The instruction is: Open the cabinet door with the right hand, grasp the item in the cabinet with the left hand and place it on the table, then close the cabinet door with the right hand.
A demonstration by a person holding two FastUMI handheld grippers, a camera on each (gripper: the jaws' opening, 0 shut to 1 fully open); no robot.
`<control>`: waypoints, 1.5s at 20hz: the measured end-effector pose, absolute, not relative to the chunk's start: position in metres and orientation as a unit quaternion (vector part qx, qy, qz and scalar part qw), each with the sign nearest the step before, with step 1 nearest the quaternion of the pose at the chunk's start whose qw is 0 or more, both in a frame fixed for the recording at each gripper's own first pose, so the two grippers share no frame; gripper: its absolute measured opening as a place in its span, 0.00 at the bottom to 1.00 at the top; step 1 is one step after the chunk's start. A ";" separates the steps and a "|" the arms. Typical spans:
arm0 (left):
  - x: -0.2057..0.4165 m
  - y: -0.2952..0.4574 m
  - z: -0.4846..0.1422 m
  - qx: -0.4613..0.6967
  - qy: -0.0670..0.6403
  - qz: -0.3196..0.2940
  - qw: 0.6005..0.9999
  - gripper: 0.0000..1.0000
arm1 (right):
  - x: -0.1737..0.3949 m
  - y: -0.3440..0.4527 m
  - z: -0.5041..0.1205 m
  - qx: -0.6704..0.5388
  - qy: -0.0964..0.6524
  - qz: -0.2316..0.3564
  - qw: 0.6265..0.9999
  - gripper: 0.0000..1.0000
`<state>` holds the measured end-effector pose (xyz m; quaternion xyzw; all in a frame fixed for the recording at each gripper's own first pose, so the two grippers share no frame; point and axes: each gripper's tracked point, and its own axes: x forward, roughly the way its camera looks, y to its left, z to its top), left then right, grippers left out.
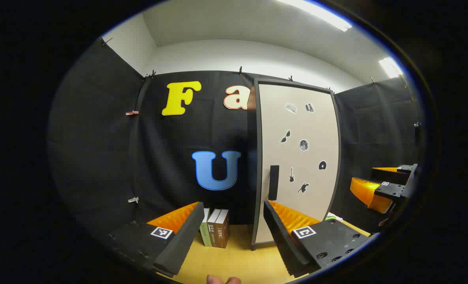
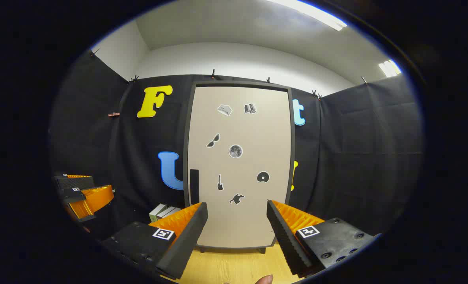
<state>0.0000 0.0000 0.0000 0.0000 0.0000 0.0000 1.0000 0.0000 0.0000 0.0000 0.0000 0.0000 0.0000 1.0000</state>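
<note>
Two hand-held grippers, left [image 1: 234, 232] and right [image 2: 237, 232], gape empty before one closed cabinet door [image 2: 239, 165].

The cabinet door [image 2: 239, 165] is closed, so the item inside is hidden. Its stickers [image 2: 235, 151] are too small to tell exactly. The books [image 2: 163, 212] stand partly hidden behind the right gripper's finger
</note>
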 end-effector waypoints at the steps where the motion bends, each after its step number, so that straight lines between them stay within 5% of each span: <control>1: -0.001 0.001 0.000 0.004 0.000 0.003 1.000 0.95 | -0.001 0.000 0.000 0.002 -0.001 0.001 1.000 0.97; 20: 0.000 0.008 0.003 0.015 -0.008 -0.001 1.000 0.95 | 0.008 0.018 0.003 0.016 -0.011 0.013 1.000 0.97; 30: 0.004 0.041 -0.012 0.012 -0.006 0.011 1.000 0.95 | 0.104 0.084 -0.011 0.024 -0.027 0.055 0.998 0.98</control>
